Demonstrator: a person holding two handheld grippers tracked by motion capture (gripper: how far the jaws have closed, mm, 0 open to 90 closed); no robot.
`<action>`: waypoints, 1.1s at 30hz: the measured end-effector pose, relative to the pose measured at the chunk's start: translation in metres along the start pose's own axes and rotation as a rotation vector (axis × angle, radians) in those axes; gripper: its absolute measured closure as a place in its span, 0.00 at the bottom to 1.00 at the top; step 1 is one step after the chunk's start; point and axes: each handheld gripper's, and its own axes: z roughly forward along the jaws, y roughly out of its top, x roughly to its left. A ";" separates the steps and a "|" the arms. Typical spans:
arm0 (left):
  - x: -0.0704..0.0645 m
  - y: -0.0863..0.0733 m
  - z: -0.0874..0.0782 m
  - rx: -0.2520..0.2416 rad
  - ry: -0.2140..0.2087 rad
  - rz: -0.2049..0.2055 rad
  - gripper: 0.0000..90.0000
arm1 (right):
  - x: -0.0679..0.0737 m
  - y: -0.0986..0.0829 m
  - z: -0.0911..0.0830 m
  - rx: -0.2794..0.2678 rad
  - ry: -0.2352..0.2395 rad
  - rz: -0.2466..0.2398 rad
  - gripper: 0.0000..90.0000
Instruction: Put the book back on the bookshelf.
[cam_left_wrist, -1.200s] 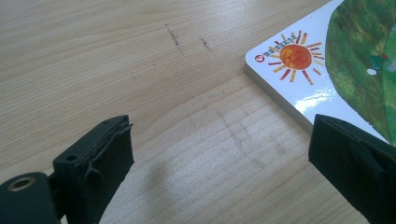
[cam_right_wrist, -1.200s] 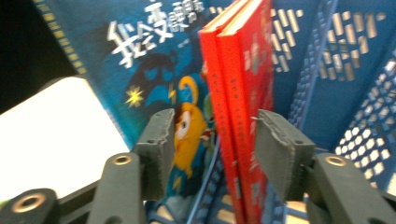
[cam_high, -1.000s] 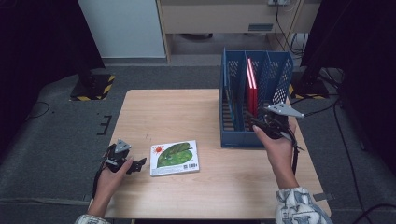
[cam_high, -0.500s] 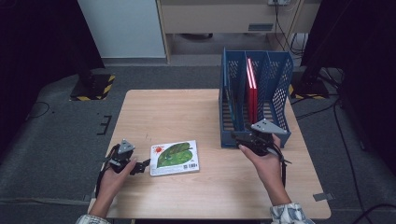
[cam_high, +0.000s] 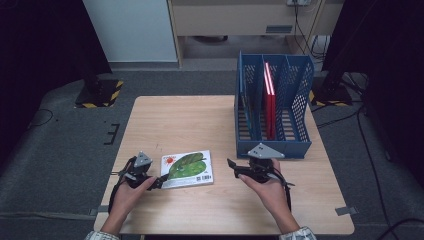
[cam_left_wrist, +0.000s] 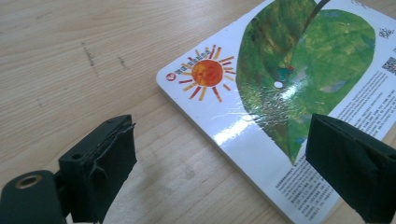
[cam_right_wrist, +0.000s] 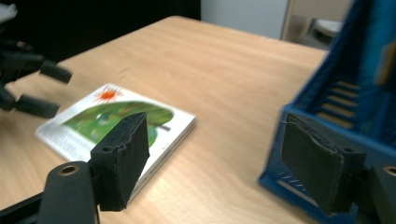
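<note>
A picture book with a green leaf and an orange sun on its cover lies flat near the table's front. My left gripper sits at the book's left edge, open. In the left gripper view its jaws straddle the book's near corner without touching it. My right gripper is open and empty. It hovers just right of the book and points left at it. In the right gripper view the book lies beyond the spread jaws, with the left gripper behind it.
A blue mesh file rack stands on the table's right half, close behind my right gripper. It holds a red book upright in a middle slot. Its front corner is near my right jaw. Bare wood lies behind the book.
My right gripper has come away from the rack, down and left toward the book. The left gripper has barely moved at the book's left edge.
</note>
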 end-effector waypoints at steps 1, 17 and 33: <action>-0.001 0.000 0.001 0.002 -0.003 0.003 0.09 | 0.004 -0.002 0.003 0.010 0.007 -0.008 0.24; -0.007 0.000 0.012 0.040 -0.030 0.001 0.09 | 0.042 -0.030 0.051 0.180 0.146 -0.041 0.15; -0.009 -0.003 0.018 0.034 -0.118 -0.052 0.13 | 0.054 -0.047 0.077 0.300 0.178 -0.049 0.16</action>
